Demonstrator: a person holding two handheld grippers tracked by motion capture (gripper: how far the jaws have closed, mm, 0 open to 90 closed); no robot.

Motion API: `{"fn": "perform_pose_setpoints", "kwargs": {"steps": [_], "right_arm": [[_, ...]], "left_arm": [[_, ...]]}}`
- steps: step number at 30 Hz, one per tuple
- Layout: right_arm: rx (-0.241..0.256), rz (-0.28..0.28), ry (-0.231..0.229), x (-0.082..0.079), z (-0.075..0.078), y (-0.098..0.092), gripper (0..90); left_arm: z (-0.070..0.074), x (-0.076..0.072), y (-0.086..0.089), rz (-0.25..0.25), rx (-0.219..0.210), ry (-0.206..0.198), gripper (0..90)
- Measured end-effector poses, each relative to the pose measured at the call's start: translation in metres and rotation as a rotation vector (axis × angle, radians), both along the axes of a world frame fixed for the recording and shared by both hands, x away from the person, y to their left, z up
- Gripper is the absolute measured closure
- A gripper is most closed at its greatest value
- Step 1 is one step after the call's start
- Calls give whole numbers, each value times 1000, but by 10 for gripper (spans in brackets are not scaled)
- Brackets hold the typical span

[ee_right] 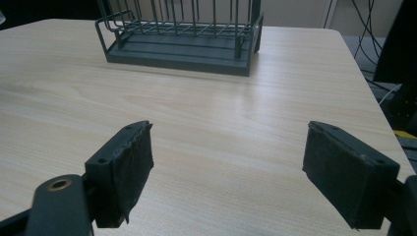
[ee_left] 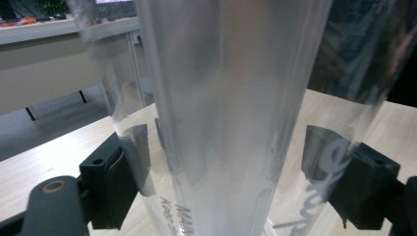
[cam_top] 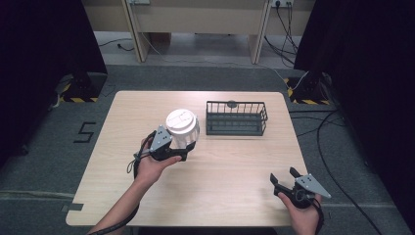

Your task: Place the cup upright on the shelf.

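At the near right edge of the worktop (cam_top: 235,196), the right gripper (cam_top: 285,179) rests in the person's hand with its fingers (ee_right: 123,169) spread wide and nothing between them; its own view looks across bare wood toward the basket (ee_right: 182,34). Farther in and to the left, the left gripper (cam_top: 188,149) grips a clear plastic cup (cam_top: 183,128) with a white lid, its fingers (ee_left: 120,172) pressed against the cup's lower wall on either side. The cup appears upright, at mid-worktop just left of centre; whether its base is on the wood or just above it cannot be told. Beyond it, toward the far right, the dark wire basket (cam_top: 236,119) stands empty, apart from the cup. The step in hand looks like the carry: the cup is secured and the basket is the likely destination. The next move calls for a lift high enough to clear the basket's rim, a short travel to the far right, and a level descent before the fingers let go, with a light squeeze so the thin wall does not buckle.
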State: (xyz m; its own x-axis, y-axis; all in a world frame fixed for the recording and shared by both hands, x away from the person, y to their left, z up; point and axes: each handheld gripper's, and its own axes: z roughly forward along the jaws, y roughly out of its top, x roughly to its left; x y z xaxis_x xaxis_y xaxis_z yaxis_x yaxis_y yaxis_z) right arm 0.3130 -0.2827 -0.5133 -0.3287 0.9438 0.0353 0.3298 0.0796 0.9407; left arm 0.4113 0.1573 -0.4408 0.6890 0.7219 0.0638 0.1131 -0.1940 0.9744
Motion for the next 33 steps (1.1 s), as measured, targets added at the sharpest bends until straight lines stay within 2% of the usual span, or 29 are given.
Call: {"fn": "perform_pose_setpoints", "kwargs": {"steps": [33], "right_arm": [[8,-1,4,0,0,-1,201]], "left_arm": [[10,29,-24,-3,12,3,173]]}}
